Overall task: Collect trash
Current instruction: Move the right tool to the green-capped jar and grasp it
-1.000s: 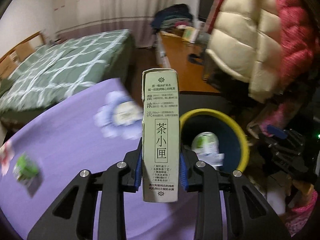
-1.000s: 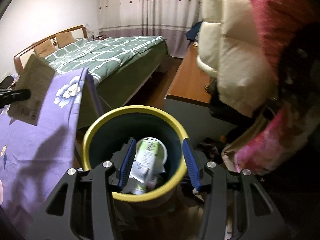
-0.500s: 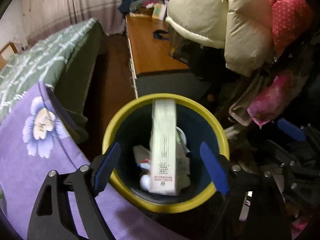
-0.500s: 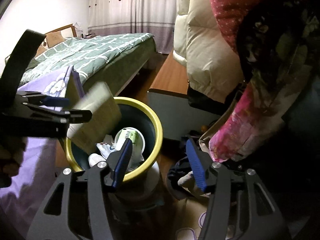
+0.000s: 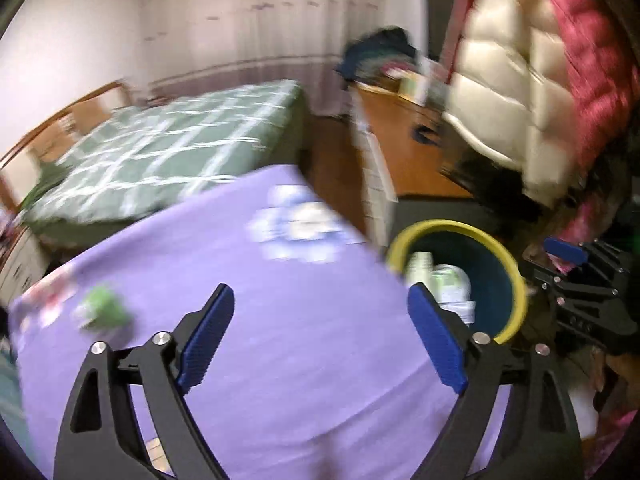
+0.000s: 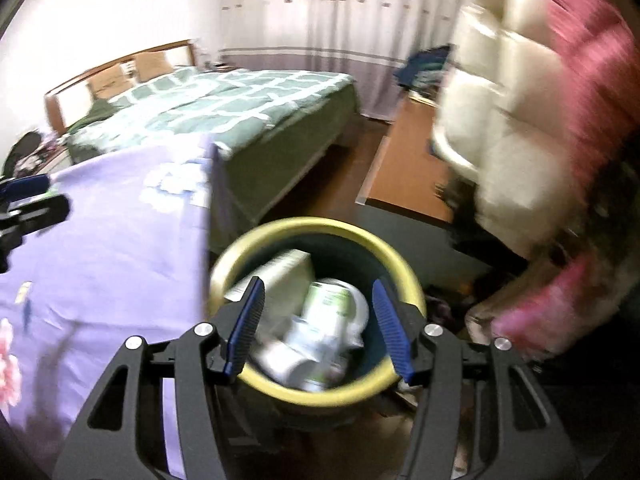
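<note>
**Inspector:** Left gripper (image 5: 320, 336) is standing spread wide with nothing between its pads; its jaws have just been opening. It is hanging over the purple cloth (image 5: 280, 300), short of the cloth's right edge.

**Clerk:** And the other one?

**Inspector:** Right gripper (image 6: 318, 326) is sitting about half spread, empty, looking down into the yellow-rimmed bin (image 6: 316, 394). Nothing is touching its pads.

**Clerk:** Where is the trash lying?

**Inspector:** A pale carton (image 6: 276, 272) is leaning inside the bin against the left wall, beside a white cup with a green label (image 6: 334, 310) and other crumpled wrappers. The bin is standing on the floor just off the right edge of the cloth. One small green packet (image 5: 102, 312) is remaining on the cloth near its left edge; blur is hiding what it is exactly.

**Clerk:** Which step is in hand?

**Inspector:** By my judgement, a drop into the bin is finished and the left gripper is going for the next piece. The task is not complete while that packet is lying there.

**Clerk:** What is the next move calling for?

**Inspector:** Swinging the left gripper across to the left edge, lowering the spread jaws astride the packet, and closing gently, since it is looking light and crushable.
</note>
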Tool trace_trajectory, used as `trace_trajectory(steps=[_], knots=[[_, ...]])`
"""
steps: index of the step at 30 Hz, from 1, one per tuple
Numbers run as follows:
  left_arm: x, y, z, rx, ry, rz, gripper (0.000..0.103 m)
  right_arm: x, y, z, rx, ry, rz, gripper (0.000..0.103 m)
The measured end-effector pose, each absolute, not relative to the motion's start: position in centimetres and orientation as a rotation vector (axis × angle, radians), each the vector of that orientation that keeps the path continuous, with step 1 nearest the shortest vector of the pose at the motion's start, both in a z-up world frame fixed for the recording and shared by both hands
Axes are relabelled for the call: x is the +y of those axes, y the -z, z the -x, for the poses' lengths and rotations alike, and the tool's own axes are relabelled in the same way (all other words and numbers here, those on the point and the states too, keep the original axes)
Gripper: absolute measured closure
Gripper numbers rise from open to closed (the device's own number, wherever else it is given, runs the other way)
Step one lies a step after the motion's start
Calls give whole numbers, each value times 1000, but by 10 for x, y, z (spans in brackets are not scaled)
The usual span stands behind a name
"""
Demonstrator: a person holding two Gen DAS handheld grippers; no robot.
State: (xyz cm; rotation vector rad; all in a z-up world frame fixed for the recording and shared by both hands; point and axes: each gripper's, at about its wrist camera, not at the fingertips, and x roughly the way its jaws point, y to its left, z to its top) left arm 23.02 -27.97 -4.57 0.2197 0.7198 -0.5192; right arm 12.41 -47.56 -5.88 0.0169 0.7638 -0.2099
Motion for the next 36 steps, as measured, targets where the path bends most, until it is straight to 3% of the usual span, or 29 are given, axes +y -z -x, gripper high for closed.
trace_trajectory(steps=[8,15,20,23,36], knots=[[-73,34,-202,657,115,-87,9,-325,55,-203,780,-141,74,43],[40,36,-177,635,-72,12,6,-201,68,-263,815,-364,130,36],[64,47,-172,648,-77,48,6,-154,79,-295,815,-390,170,19],[66,54,-175,657,-67,59,5,-145,85,-315,822,-364,194,16],[74,68,-187,685,-52,104,5,-132,108,-357,903,-319,180,20]])
